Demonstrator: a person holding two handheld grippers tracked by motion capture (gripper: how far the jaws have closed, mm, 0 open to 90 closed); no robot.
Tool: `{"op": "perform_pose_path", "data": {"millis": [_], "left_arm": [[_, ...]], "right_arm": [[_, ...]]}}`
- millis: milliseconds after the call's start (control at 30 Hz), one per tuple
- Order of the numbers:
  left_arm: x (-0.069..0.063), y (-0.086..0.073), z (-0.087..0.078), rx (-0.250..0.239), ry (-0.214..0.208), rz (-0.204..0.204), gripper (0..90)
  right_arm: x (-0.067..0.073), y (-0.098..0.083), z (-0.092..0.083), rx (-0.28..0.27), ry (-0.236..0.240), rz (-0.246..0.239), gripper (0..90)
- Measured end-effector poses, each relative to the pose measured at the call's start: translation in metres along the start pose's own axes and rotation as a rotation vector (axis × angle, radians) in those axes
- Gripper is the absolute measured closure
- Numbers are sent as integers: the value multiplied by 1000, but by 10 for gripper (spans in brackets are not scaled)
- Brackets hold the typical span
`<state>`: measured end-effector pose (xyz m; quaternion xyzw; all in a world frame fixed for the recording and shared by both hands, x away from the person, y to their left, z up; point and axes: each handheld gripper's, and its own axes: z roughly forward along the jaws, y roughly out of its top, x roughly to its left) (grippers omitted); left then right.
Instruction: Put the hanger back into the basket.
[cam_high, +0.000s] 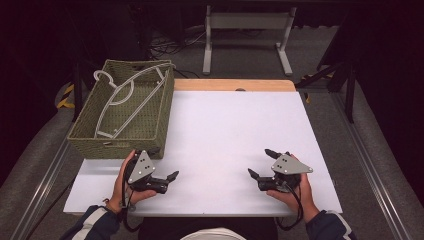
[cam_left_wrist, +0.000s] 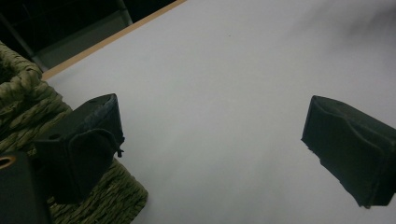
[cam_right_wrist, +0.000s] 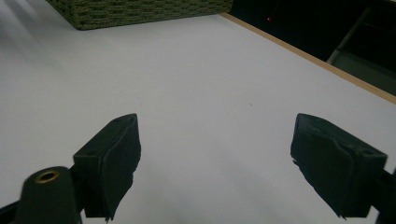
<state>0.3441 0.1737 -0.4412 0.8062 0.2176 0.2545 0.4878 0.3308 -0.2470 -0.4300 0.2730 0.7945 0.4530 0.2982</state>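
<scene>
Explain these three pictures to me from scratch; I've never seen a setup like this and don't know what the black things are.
No robot here: a person sits at a white table holding a hand-operated gripper in each hand. The top picture looks down from above the person. The left gripper and right gripper are the black tools with grey plates. The other two pictures come from small cameras riding on each gripper, looking out between its two black jaws: left gripper, right gripper. Both stand wide open and hold nothing. On the table's far left sits a woven green basket with a white clothes hanger lying in it, its hook at the far end.
</scene>
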Motion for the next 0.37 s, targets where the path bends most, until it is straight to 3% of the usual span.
{"op": "perform_pose_path", "data": {"millis": [333, 367], "left_arm": [[-1, 0, 6, 26, -2, 22, 59], [-2, 0, 8, 30, -7, 10, 61]], "right_arm": [[-2, -3, -1, -4, -3, 8, 170], [-3, -2, -2, -18, 1, 12, 171]]}}
